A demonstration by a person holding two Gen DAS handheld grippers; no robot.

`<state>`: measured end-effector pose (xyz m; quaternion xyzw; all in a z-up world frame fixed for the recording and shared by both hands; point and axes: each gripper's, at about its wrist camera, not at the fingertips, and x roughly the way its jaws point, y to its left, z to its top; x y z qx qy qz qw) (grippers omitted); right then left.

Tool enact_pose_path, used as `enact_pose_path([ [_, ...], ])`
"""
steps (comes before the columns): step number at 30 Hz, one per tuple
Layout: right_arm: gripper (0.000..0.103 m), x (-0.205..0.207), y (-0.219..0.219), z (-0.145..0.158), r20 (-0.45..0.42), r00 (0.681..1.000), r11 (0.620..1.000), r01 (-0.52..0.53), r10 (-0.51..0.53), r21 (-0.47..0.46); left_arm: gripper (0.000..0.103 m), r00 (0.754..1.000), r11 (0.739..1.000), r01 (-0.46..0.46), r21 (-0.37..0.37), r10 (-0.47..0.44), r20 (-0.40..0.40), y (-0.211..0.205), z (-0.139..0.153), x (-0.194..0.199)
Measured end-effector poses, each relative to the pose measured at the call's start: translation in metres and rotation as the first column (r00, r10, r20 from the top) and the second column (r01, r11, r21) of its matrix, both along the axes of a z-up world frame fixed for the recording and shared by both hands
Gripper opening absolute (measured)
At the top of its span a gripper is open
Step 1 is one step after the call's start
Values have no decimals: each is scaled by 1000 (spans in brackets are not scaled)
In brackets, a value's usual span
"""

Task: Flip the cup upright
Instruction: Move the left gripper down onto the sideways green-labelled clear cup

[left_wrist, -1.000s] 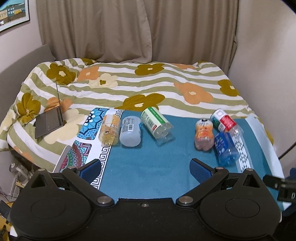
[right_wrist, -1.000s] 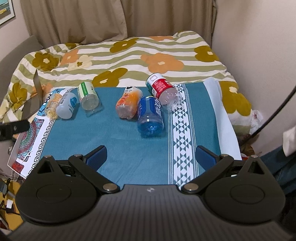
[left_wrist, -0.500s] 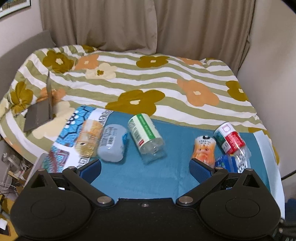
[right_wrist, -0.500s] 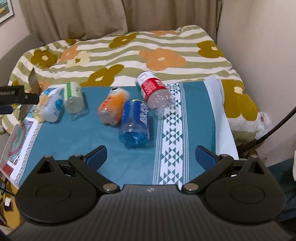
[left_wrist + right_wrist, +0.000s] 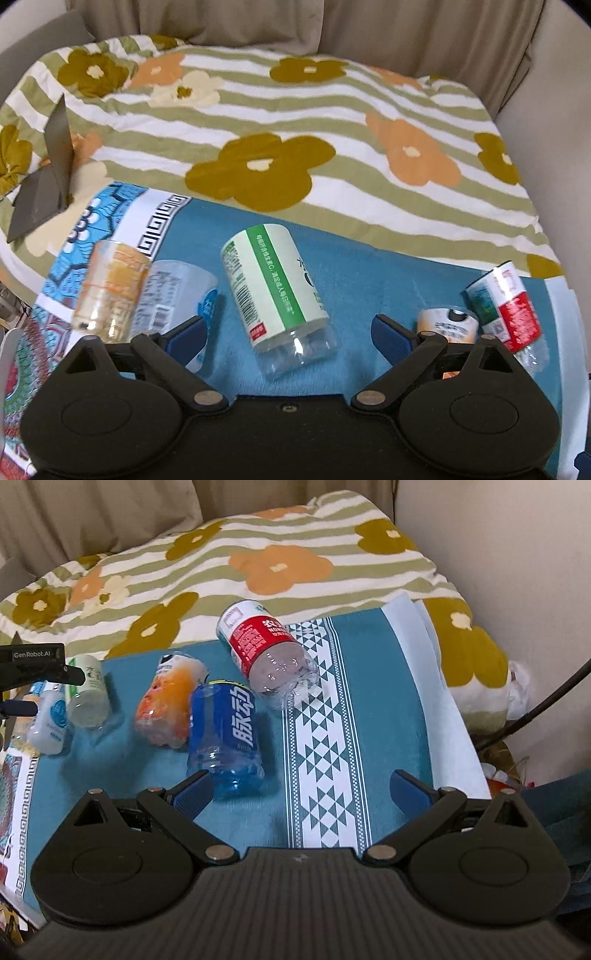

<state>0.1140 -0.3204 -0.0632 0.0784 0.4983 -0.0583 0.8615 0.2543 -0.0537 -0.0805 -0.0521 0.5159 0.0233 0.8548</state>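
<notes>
Several cut-bottle cups lie on their sides on a teal cloth [image 5: 354, 280] on the bed. In the left wrist view my left gripper [image 5: 288, 332] is open, just in front of the green-labelled cup [image 5: 275, 280]. An orange-print clear cup [image 5: 110, 291] and a pale blue cup [image 5: 173, 295] lie to its left, an orange cup [image 5: 447, 325] and a red-labelled cup [image 5: 506, 306] to its right. In the right wrist view my right gripper [image 5: 301, 792] is open and empty; its left fingertip is close to the blue cup [image 5: 225, 734]. The red-labelled cup [image 5: 266, 653] and orange cup [image 5: 170, 701] lie beyond.
A grey open laptop [image 5: 44, 177] lies on the flowered bedspread [image 5: 295, 122] at the far left. A wall [image 5: 517, 572] runs along the right side of the bed. A black cable [image 5: 535, 709] hangs at the right. The left gripper's body [image 5: 33, 664] shows at the right wrist view's left edge.
Both grippers have moved forward and lower toward the cups, which now look larger. The left gripper has come in over the green-labelled cup, the right toward the blue cup. Both stay open.
</notes>
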Motion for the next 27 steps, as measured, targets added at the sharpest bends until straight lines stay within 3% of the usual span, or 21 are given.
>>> enact_pose_path([
  [8, 103, 21, 5, -14, -49, 998, 1000, 26, -26, 1, 90, 998, 1000, 8, 11, -8, -60, -1, -24, 26],
  [13, 103, 28, 8, -19, -62, 998, 999, 32, -32, -2, 77, 996, 999, 24, 22, -22, -86, -3, -35, 32],
  [27, 103, 24, 13, -17, -51, 997, 998, 61, -60, 6, 75, 995, 996, 86, 8, -85, -53, -6, -31, 21],
])
